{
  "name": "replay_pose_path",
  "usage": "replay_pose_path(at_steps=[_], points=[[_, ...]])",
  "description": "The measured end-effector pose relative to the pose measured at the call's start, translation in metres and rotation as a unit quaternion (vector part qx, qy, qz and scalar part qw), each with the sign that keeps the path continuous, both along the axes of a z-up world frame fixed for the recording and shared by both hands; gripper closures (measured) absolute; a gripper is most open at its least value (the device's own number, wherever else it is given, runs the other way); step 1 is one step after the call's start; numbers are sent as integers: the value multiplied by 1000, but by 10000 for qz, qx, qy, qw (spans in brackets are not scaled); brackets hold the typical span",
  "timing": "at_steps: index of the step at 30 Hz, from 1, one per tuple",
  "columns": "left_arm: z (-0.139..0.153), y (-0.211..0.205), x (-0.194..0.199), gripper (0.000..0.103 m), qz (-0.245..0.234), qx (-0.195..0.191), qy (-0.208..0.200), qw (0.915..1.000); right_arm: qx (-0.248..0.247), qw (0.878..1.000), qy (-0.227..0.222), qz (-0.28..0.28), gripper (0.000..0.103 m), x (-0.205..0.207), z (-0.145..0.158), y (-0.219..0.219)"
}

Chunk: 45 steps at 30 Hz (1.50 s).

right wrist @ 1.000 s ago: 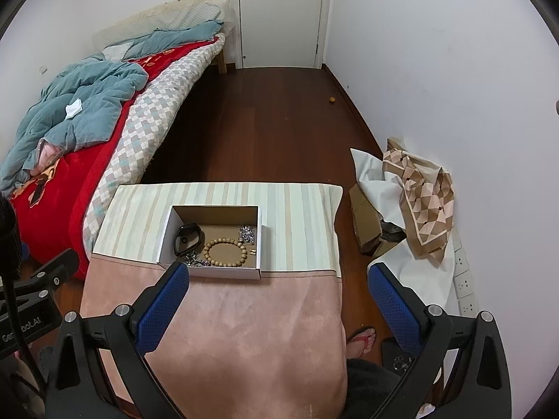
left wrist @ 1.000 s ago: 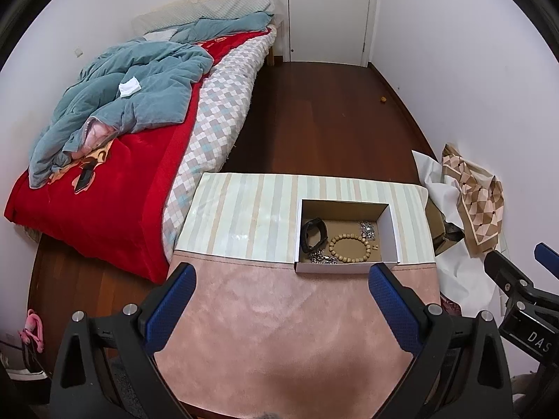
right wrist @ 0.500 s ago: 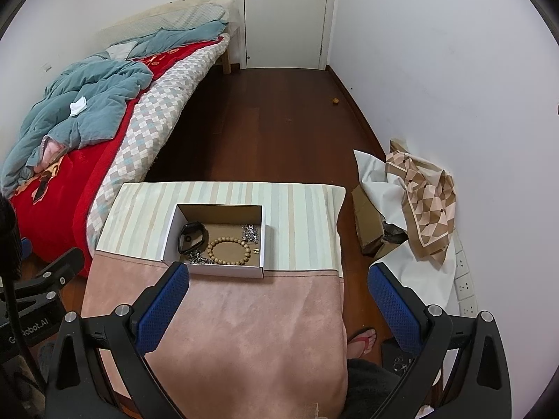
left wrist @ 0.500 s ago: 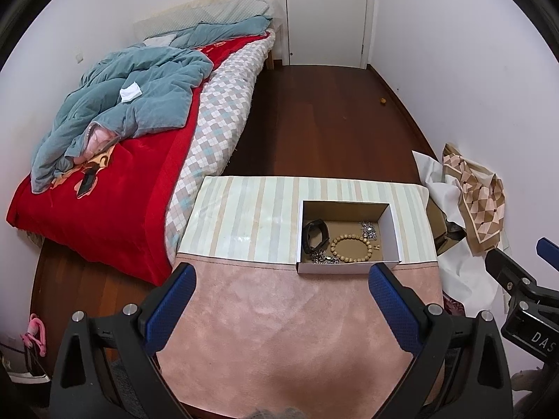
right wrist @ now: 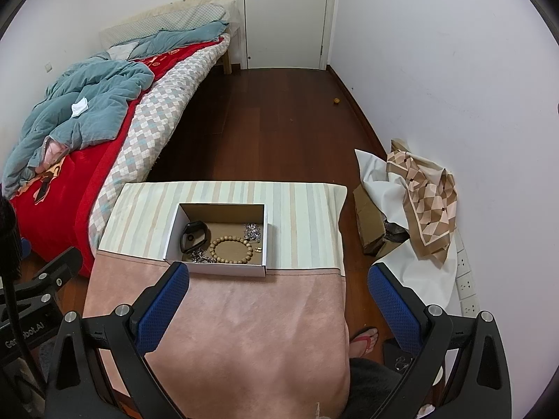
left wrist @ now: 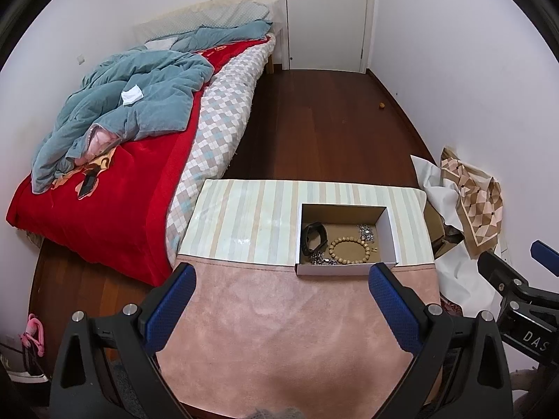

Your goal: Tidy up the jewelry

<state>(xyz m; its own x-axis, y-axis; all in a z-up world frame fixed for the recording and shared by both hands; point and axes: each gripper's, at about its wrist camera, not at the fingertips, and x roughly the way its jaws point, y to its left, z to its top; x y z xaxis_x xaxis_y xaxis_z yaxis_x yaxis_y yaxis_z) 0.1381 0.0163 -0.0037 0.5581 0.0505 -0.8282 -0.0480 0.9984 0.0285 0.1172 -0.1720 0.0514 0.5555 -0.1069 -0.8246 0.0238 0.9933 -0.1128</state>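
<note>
Here, a bed (left wrist: 115, 160) with red cover and blue-grey quilt (left wrist: 139, 104) lay left of the table (left wrist: 279, 314), which was spread with pink cloth, striped at the far end. One open cardboard box (right wrist: 174, 234) sat on the stripes; inside were a black band (right wrist: 193, 236), a wooden bead bracelet (right wrist: 231, 250) and silver chains (right wrist: 253, 232). Left gripper (left wrist: 282, 300) and right gripper (right wrist: 278, 302) hovered above the table, both spread wide, holding nothing.
</note>
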Motion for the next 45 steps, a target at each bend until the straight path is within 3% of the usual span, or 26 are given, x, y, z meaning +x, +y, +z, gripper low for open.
replay_pose_path(at_steps=[45], points=[[15, -1, -11, 2, -91, -89, -215, 9997, 11, 10000, -44, -8, 0, -5, 14, -5]])
